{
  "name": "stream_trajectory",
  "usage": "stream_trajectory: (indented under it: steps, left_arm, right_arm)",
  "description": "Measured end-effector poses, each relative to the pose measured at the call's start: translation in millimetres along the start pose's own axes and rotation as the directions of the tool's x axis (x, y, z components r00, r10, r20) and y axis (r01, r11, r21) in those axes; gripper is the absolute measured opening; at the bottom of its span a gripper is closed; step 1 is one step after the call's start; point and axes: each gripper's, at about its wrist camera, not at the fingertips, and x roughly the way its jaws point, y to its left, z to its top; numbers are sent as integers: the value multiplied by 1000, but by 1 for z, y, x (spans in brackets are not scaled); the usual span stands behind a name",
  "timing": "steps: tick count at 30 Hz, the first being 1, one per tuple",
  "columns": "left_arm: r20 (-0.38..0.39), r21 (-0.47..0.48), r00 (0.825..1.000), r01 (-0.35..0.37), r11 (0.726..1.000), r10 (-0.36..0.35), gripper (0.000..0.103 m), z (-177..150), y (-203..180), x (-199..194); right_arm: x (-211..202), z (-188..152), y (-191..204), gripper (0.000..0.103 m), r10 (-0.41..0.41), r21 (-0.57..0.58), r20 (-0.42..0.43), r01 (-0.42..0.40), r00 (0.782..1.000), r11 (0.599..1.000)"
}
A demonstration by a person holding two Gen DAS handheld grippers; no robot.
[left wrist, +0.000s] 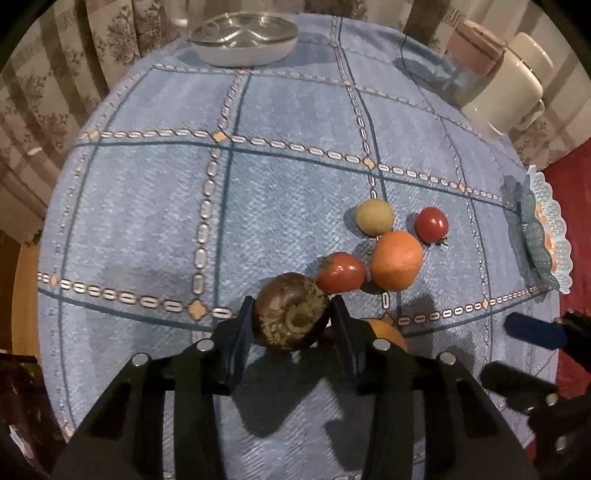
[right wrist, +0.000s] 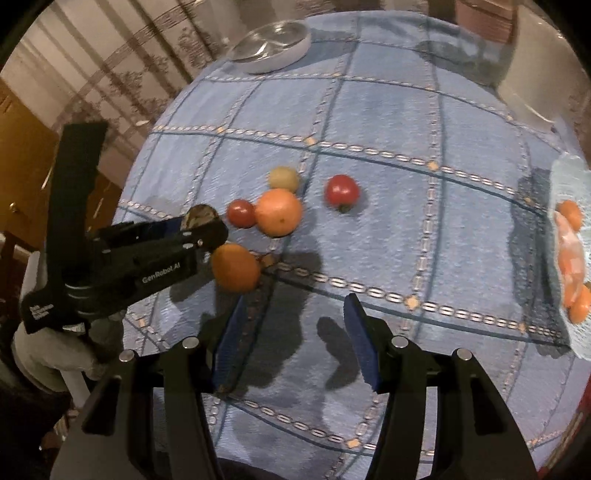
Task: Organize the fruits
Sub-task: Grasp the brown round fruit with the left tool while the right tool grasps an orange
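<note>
My left gripper [left wrist: 291, 314] is shut on a dark brown, scarred round fruit [left wrist: 291, 312]; the right wrist view shows it too [right wrist: 201, 216]. Beyond it on the blue cloth lie a red tomato [left wrist: 340, 272], a large orange [left wrist: 396, 260], a yellowish fruit [left wrist: 374, 216] and a second tomato [left wrist: 431, 224]. Another orange [right wrist: 235, 267] lies just right of the left gripper, half hidden behind its finger in the left wrist view [left wrist: 386, 330]. My right gripper [right wrist: 295, 314] is open and empty, above bare cloth near the front.
A divided white dish [left wrist: 243, 35] stands at the far edge. A light blue frilled basket [left wrist: 550, 236] holding orange fruit [right wrist: 570, 254] sits at the right edge. A pink-lidded jar [left wrist: 469, 55] and a white pot [left wrist: 513, 81] stand at the back right.
</note>
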Motion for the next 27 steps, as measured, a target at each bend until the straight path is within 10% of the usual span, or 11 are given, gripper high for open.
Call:
stream_trajectory:
  steps: [22, 27]
  left_arm:
    - [97, -138, 991, -81, 987, 94, 42, -19, 58, -65]
    - [100, -138, 990, -89, 986, 104, 42, -23, 56, -69]
  right_arm:
    - [84, 30, 53, 55, 20, -129, -102, -33, 995, 991]
    - [84, 32, 55, 42, 7, -155, -94, -21, 996, 988]
